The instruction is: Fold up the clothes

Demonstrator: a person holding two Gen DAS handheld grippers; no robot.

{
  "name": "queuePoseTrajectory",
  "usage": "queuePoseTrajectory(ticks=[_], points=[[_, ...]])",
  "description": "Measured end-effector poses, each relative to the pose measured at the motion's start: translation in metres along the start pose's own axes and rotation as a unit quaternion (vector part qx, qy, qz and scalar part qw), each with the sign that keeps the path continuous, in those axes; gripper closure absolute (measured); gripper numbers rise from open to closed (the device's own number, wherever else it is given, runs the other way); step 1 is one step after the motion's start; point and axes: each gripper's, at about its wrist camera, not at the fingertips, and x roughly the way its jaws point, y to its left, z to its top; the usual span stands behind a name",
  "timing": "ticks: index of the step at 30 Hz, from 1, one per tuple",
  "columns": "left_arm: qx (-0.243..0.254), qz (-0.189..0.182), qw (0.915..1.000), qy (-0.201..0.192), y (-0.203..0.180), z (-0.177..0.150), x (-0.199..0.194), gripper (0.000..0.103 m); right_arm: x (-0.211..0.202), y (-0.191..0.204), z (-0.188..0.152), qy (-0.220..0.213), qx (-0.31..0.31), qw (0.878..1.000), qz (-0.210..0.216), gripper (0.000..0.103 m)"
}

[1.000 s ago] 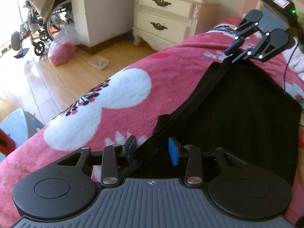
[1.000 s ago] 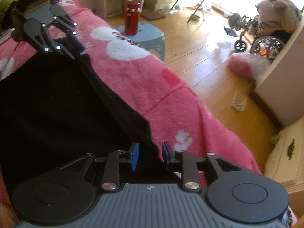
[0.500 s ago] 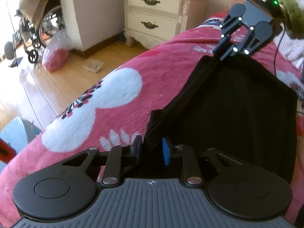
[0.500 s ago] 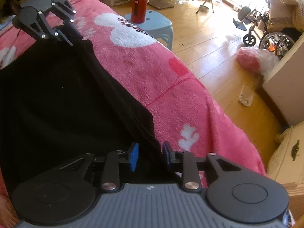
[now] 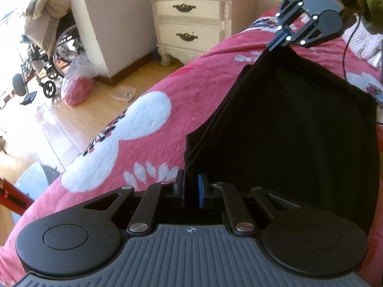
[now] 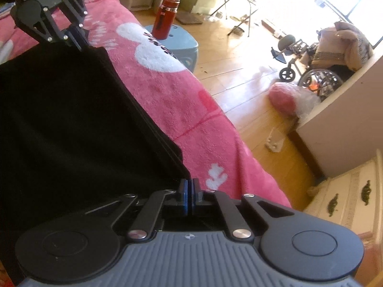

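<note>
the left gripper (image 5: pixel 190 189) has just closed on a corner of the black garment (image 5: pixel 299 129). the right gripper (image 6: pixel 189 196) pinches the opposite corner, over a pink blanket (image 5: pixel 153 95).

Both cams ride right behind their own tool, angled down at the bed (image 5: pixel 148 110) from close up, facing each other across the black garment (image 5: pixel 299 131); each catches the opposite tool.

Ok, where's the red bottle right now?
In the right wrist view, the red bottle stands upright on a blue stool on the floor, beside the pink blanket's edge.
</note>
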Motion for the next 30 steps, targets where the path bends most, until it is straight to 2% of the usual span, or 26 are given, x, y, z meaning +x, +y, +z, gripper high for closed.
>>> queuePoseTrajectory(ticks=[10, 17, 22, 30], points=[[-0.006, 0.015, 0.9998, 0.011, -0.004, 0.0, 0.0, 0.092, -0.003, 0.01, -0.002, -0.007, 0.008, 1.0, -0.018, 0.101], [0.007, 0.039, 0.9992, -0.009, -0.007, 0.001, -0.004, 0.094, -0.004, 0.012, -0.002, -0.014, 0.015, 0.999, -0.037, 0.101], [-0.004, 0.047, 0.9988, -0.016, -0.005, 0.002, -0.006, 0.096, -0.002, 0.009, 0.0, -0.024, 0.021, 0.998, -0.059, 0.103], [-0.024, 0.045, 0.9987, -0.007, 0.001, 0.0, 0.001, 0.096, 0.023, 0.007, -0.006, -0.019, 0.035, 0.996, -0.076, 0.103]])
